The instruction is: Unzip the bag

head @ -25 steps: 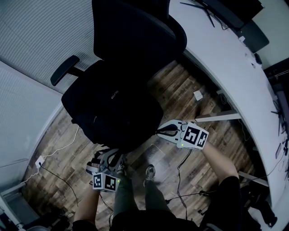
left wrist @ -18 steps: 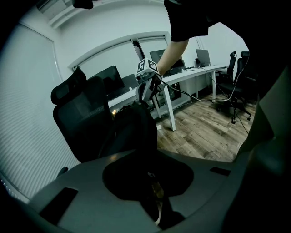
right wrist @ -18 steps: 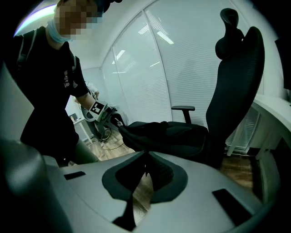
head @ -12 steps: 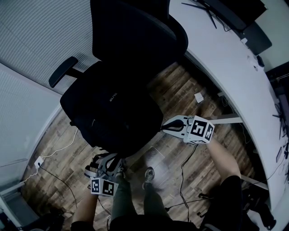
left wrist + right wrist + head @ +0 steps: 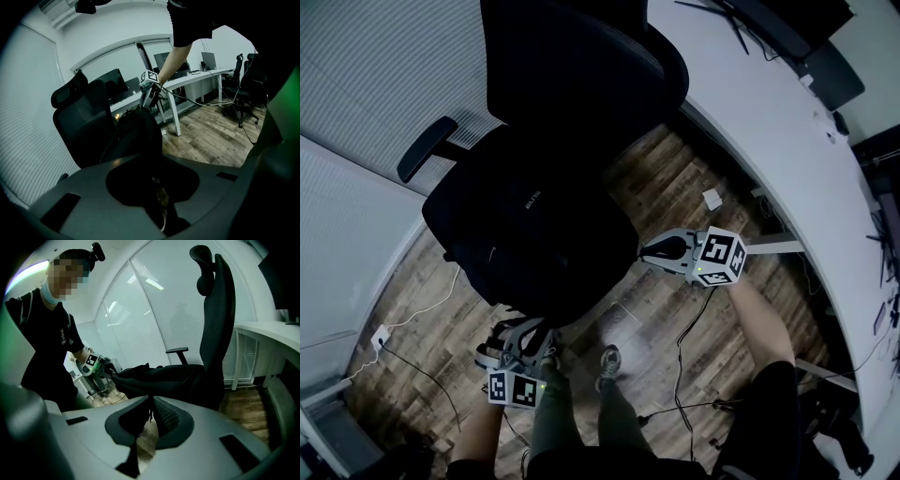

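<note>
Jaws of the left gripper [image 5: 525, 330] pinched the near edge of the black bag [image 5: 534, 225]; the right gripper [image 5: 647, 251] was nipped shut on a thin dark zip pull [image 5: 149, 412]. The bag lay on the office chair [image 5: 572, 66] seat.

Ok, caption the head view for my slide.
Black bag on office chair: left gripper clamps its near edge, right gripper pinches the zipper pull.

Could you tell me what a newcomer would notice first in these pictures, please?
A black bag lying on a black office chair, centre of the head view. The left tongs grip its near end; the right tongs pinch a thin pull at its right edge.
</note>
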{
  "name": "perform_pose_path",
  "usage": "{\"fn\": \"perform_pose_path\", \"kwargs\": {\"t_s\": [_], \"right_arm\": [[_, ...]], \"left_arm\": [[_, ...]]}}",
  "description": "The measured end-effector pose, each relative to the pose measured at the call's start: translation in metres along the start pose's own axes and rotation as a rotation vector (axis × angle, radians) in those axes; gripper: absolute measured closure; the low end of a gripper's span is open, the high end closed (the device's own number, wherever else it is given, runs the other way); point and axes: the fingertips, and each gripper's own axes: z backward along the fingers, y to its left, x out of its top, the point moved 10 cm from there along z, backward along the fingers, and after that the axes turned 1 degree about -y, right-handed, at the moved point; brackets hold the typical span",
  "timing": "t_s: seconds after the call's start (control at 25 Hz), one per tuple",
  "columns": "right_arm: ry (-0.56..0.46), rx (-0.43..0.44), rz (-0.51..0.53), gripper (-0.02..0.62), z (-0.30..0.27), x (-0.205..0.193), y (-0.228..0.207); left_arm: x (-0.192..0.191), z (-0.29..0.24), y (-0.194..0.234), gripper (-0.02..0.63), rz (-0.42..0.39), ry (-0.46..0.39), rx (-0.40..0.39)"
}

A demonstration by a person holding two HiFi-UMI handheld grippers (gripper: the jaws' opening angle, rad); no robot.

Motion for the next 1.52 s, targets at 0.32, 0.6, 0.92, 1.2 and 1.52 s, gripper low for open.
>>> {"fn": "perform_pose_path", "kwargs": {"t_s": [0.32,0.6,0.92,1.2,1.52], "right_arm": [[-0.057,-0.092,-0.019,0.541,0.002,0.003,0.017],[-0.056,-0.219,-0.005,0.54,0.01,0.01,0.044],[-0.139,-0.289,0.017,0.54,0.03,0.029,0.089],[-0.274,-0.345,0.032,0.54,0.052,0.048,0.142],[-0.408,-0.438,0.002,0.526,0.073,0.051,0.218]], "left_arm": [[0.002,0.0,-0.002,0.517,0.011,0.047,-0.012],[0.012,0.004,-0.003,0.454,0.053,0.084,-0.026],[0.042,0.02,-0.012,0.437,0.048,0.048,0.007],[0.07,0.049,-0.014,0.417,0.056,0.011,0.076],[0.11,0.084,-0.031,0.411,0.065,-0.039,0.165]]}}
